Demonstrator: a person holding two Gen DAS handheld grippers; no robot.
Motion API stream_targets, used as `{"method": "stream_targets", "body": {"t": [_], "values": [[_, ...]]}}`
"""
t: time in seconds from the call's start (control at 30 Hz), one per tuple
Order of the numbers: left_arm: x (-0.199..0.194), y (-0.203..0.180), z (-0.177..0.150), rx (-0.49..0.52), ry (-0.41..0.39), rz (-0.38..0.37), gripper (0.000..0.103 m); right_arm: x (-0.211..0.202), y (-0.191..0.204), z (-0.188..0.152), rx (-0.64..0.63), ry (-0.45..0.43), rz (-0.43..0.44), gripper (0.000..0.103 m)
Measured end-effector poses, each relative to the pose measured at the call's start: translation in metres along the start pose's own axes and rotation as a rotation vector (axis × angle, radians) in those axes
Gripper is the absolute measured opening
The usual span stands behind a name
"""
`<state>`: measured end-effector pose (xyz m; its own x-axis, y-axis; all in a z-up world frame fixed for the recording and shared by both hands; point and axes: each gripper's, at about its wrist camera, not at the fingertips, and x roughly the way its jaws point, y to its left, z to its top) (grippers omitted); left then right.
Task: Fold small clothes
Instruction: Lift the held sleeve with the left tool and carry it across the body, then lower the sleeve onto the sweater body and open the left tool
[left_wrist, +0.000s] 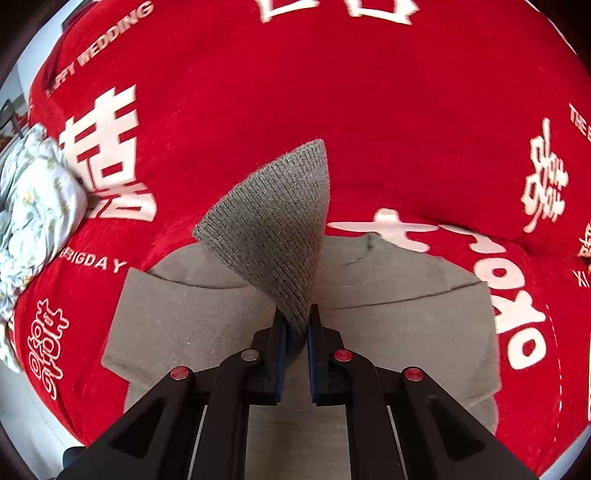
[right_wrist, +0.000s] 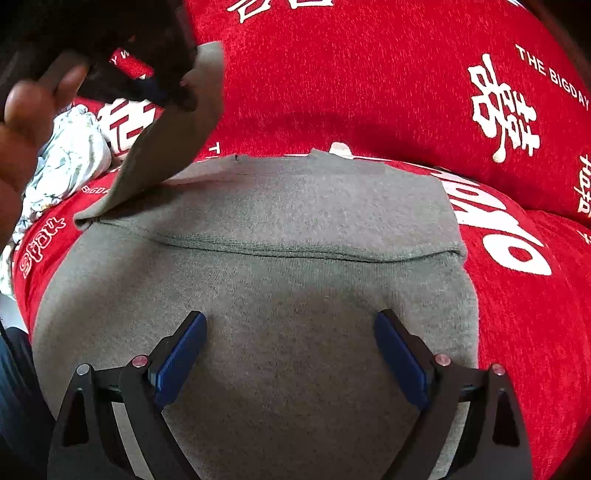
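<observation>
At the centre of the left wrist view, the left gripper has its fingers clamped on a lifted sleeve of the grey sweater, which lies on the red blanket; the right gripper hovers over it, fingers apart.

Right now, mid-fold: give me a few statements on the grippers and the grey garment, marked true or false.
1. The left gripper is shut on a sleeve of the grey garment. True.
2. The right gripper grips the garment. False: its jaws stand wide open above it.
3. The garment lies on a red cover with white print. True.
4. The floral cloth lies on the garment. False: it lies apart, at the cover's edge.
</observation>
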<state>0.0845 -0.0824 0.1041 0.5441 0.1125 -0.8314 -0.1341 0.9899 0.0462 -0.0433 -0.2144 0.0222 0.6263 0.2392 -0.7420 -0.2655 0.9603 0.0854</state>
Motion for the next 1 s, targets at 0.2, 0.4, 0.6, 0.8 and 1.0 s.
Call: {"method": "stream_targets", "body": {"t": [0.2, 0.4, 0.6, 0.8, 1.0], "values": [[-0.007, -0.029, 0.002, 0.050, -0.009, -0.023, 0.011, -0.001, -0.001, -0.001, 0.001, -0.002, 0.000, 0.094], [-0.006, -0.050, -0.003, 0.118, -0.005, -0.049, 0.011, -0.006, -0.001, -0.008, -0.018, -0.004, -0.014, 0.094], [0.007, -0.070, -0.015, 0.195, 0.031, -0.079, 0.011, -0.013, -0.002, -0.015, -0.038, -0.010, -0.036, 0.094], [0.028, -0.089, -0.026, 0.264, 0.082, -0.196, 0.011, -0.016, -0.004, -0.021, -0.041, -0.026, -0.033, 0.094], [0.042, -0.101, -0.035, 0.294, 0.088, -0.183, 0.011, -0.017, -0.004, -0.024, -0.041, -0.041, -0.024, 0.094]]}}
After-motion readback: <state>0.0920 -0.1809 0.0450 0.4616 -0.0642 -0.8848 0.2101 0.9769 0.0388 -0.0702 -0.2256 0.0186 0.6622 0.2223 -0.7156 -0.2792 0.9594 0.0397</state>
